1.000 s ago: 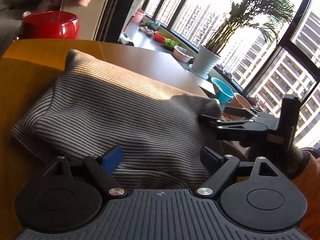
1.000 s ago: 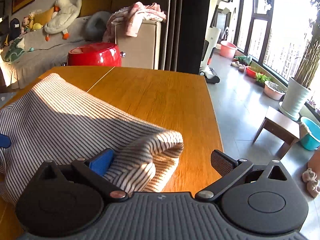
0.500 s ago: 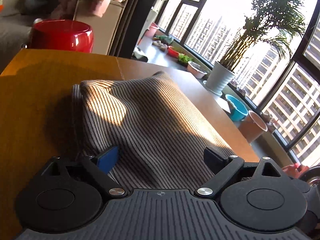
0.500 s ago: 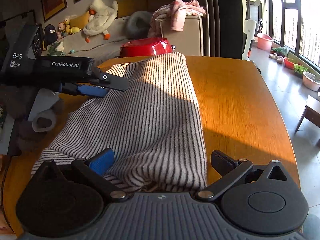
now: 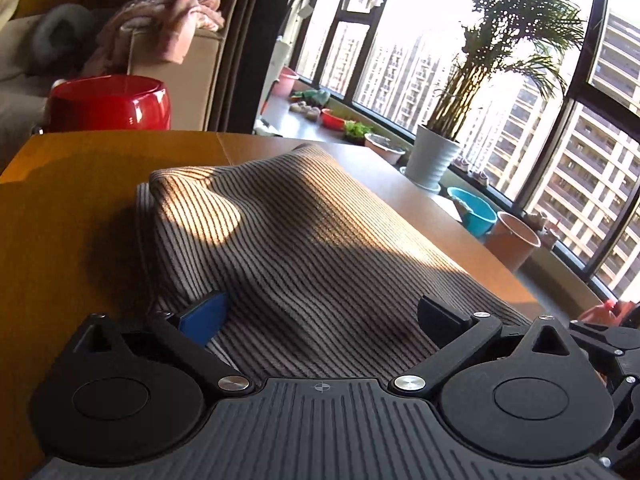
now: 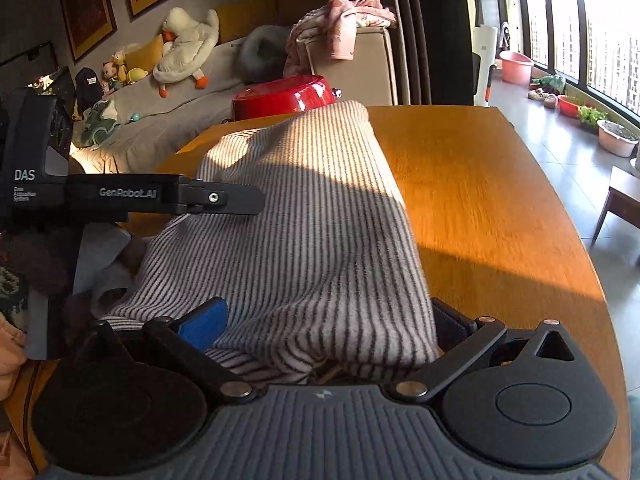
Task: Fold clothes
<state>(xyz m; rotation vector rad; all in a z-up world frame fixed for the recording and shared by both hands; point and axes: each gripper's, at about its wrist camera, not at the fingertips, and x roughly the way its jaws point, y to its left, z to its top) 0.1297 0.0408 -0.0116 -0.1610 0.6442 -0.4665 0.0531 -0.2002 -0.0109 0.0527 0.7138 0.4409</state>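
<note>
Lying along wooden table (image 6: 500, 208), striped garment (image 6: 312, 220) is running toward 12 o'clock as long doubled band, near hem at 6 o'clock. Judging: lengthwise fold done; crosswise folds, squaring remaining. Left gripper (image 5: 320, 316) is straddling cloth edge, jaws wide, gripping nothing. Right gripper (image 6: 326, 320) is spreading wide too, cloth bunching between fingers, unclamped.

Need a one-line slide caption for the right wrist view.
Right claw, wide open, straddles the near end of a striped garment on a wooden table, left claw alongside.
</note>
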